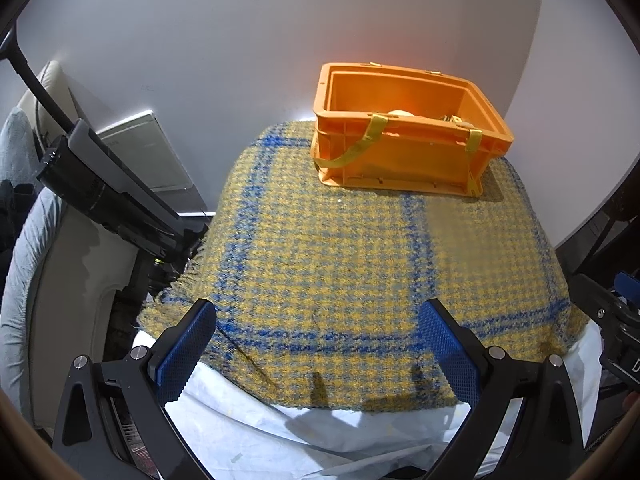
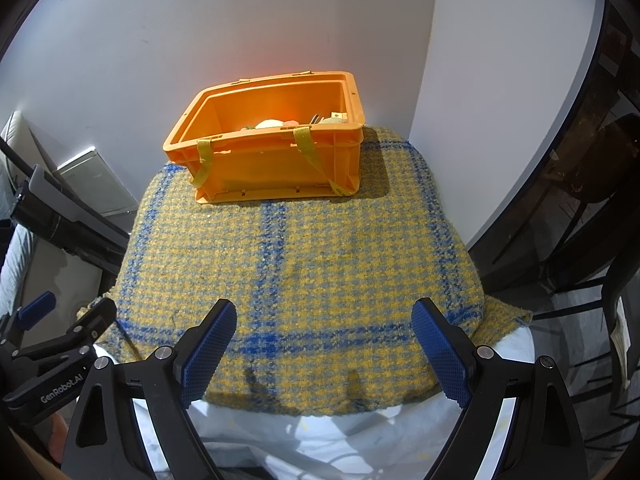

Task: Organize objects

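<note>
Both tools, left tool (image 1: 318, 344) and right tool (image 2: 324, 338), gape wide, empty. Orange crate (image 2: 276, 160) rigid, light, we judge; we grip rim or yellow straps (image 2: 306, 140).

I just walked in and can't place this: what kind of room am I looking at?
Probably a home, a living room or bedroom corner, though I can't be sure. A small table under a woven yellow-and-blue cloth stands against plain white walls, an orange crate of small items sits on it, and quilted upholstery shows at the left.
</note>
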Tool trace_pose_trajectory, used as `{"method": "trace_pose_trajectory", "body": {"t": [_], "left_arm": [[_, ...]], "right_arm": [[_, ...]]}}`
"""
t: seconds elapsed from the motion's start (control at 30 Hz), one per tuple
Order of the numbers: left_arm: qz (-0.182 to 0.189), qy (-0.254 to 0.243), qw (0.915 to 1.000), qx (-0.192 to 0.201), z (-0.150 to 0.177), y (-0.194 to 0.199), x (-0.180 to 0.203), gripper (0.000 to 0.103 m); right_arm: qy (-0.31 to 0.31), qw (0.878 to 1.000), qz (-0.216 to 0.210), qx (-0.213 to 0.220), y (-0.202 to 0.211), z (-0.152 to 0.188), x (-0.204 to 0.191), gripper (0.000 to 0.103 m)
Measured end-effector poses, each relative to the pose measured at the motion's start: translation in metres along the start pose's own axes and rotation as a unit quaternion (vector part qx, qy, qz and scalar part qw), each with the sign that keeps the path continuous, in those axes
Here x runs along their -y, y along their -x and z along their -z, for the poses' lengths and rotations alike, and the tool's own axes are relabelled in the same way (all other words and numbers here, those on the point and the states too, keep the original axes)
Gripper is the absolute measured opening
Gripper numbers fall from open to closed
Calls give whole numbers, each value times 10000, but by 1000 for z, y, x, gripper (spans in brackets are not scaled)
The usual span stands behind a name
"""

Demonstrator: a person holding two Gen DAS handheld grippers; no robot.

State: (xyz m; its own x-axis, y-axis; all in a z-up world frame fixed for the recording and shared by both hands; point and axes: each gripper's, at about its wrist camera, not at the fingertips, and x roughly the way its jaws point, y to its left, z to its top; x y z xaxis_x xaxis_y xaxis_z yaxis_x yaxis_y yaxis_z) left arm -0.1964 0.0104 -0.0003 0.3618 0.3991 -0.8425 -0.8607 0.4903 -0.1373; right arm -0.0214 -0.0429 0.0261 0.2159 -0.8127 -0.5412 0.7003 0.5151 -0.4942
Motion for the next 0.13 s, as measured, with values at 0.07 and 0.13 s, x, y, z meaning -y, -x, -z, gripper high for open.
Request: {"method": "trace_pose_trajectory", "body": {"t": [0.07, 0.13], "left_arm": [[-19, -35, 10000, -4, 0, 0, 1, 103], [13, -48, 10000, -41, 0, -2, 2, 103]], "right_arm": [[9, 10000, -4, 0, 0, 0, 1, 89], [7, 10000, -6, -2, 0, 0, 1, 89]]}}
